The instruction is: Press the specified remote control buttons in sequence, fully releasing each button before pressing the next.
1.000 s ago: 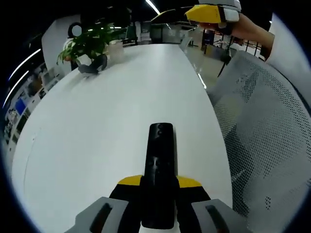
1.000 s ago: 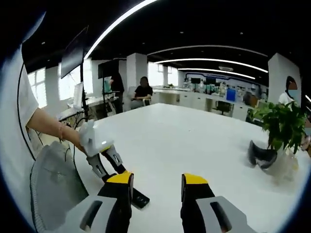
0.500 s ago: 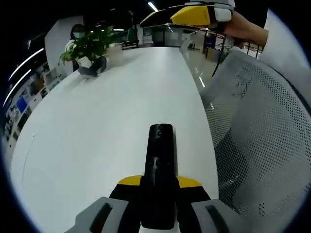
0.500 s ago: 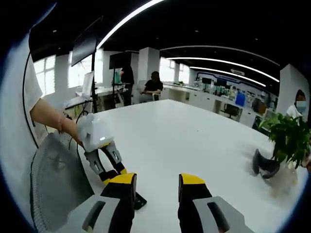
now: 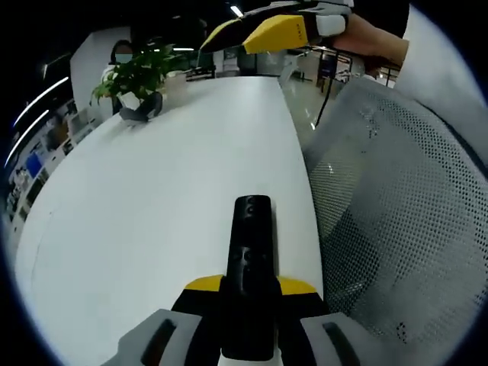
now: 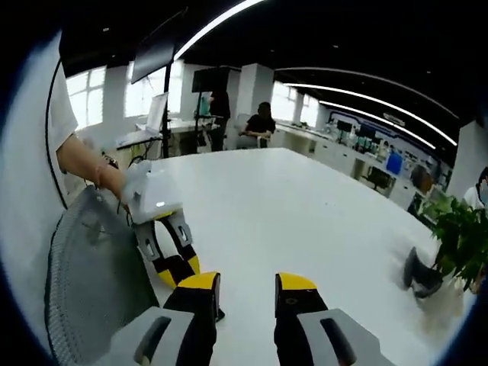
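A black remote control (image 5: 252,259) lies lengthwise between the jaws of my left gripper (image 5: 250,286), which is shut on it just above the white table (image 5: 152,191). Its buttons face up and its far end points across the table. My right gripper (image 6: 248,286) stands open with nothing between its yellow-tipped jaws. It hovers high, and in the left gripper view the right gripper (image 5: 263,34) shows at the top. In the right gripper view a hand holds the left gripper (image 6: 174,268) at the table's near edge, and my right jaw hides most of the remote there.
A grey mesh chair (image 5: 396,206) stands against the table's edge beside the person. A potted plant (image 5: 133,72) and a dark curved object (image 5: 143,108) sit at the far end of the table. People sit at desks (image 6: 259,122) in the background.
The right gripper has moved in over the left gripper and nearer to it, and looks larger at the top of the left gripper view. The remote stays held in the left jaws.
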`<action>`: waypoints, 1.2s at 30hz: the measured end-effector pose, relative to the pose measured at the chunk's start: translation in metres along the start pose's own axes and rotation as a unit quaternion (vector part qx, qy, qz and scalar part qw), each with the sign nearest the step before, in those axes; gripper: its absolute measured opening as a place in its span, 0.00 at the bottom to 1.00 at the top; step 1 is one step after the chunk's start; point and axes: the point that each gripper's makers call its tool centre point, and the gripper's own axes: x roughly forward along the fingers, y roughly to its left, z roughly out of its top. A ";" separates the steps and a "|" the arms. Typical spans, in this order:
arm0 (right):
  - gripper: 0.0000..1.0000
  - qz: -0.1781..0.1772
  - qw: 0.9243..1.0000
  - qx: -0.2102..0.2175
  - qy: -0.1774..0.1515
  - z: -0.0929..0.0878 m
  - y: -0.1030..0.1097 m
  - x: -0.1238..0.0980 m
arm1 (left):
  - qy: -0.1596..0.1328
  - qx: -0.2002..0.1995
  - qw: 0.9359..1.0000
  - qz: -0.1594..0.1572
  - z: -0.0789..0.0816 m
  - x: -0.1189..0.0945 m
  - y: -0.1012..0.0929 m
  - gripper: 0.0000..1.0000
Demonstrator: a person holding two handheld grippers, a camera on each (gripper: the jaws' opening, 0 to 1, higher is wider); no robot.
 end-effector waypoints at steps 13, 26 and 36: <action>0.10 0.104 0.989 -0.041 0.098 -0.045 0.022 0.021 | 0.008 0.001 1.000 0.002 -0.001 -0.001 -0.002 0.24; 0.00 0.182 0.967 -0.052 0.173 -0.090 0.043 0.054 | 0.002 0.010 1.000 -0.004 0.000 0.000 -0.003 0.24; 0.00 0.211 0.952 -0.080 0.208 -0.107 0.056 0.061 | 0.009 0.036 0.999 -0.025 0.001 0.001 -0.007 0.24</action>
